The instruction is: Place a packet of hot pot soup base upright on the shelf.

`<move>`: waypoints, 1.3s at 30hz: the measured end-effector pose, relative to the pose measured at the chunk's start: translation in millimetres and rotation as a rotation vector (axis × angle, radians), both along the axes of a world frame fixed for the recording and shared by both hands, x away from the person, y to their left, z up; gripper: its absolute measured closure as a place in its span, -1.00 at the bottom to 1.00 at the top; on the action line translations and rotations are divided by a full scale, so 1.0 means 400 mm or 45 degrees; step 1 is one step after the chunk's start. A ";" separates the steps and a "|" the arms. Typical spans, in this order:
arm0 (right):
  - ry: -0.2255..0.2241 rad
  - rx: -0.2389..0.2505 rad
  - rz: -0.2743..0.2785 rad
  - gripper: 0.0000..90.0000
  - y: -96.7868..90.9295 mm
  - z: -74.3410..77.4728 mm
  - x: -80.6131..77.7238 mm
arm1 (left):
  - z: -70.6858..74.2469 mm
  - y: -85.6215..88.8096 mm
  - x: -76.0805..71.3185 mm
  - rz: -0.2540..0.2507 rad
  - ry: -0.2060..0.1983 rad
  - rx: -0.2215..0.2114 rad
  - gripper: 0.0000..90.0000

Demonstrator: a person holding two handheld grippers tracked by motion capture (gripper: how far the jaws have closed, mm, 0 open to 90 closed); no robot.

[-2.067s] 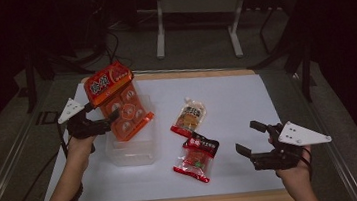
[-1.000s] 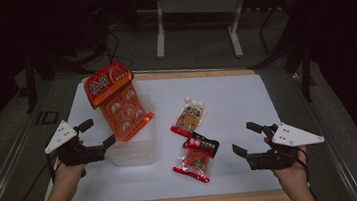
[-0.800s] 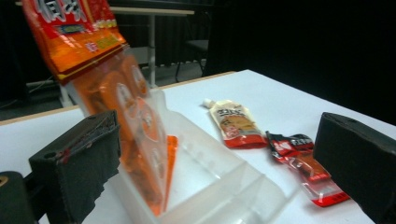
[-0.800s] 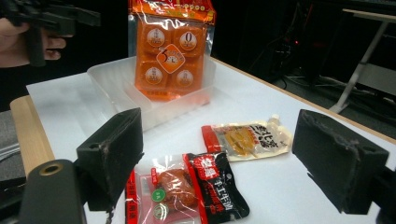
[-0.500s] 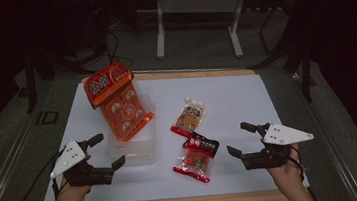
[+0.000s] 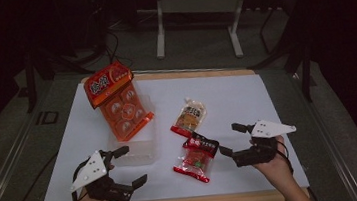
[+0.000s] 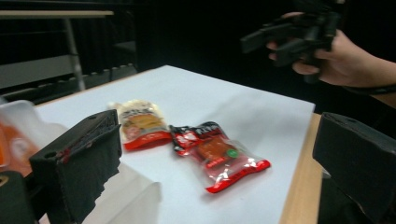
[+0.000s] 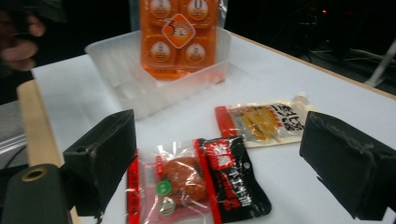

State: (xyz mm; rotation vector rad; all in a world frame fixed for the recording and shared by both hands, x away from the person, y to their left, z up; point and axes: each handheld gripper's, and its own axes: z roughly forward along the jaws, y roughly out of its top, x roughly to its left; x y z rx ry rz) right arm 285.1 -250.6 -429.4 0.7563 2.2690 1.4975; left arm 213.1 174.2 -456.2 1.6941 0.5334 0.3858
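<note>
The red snack packet point(image 6: 195, 158) is lying flat on the white table point(image 6: 246, 98), just left of the right gripper point(image 6: 232, 139), whose spread, empty jaws have just been opening. The left gripper point(image 6: 126, 167) is also gaping. The slick film is risking slipping away.

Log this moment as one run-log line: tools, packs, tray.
left tool open, empty | right tool open, empty, beside red pack | yellow pouch on table | orange pack leaning in tray

Red snack pkt point(image 8: 196, 186) btwn open jaws
</note>
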 end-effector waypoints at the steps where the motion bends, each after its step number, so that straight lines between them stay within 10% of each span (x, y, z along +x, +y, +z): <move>1: 0.012 0.000 0.014 -0.76 0.003 -0.003 0.006 | -0.001 -0.006 -0.001 -0.015 -0.003 0.009 -0.96; 13: 0.046 -0.095 0.049 -0.65 0.043 -0.057 0.056 | -0.026 -0.046 -0.013 -0.094 0.037 0.001 -0.96; 39: 0.110 -0.142 0.073 -0.43 0.089 -0.134 0.144 | -0.090 -0.088 -0.001 -0.060 0.091 0.063 -0.96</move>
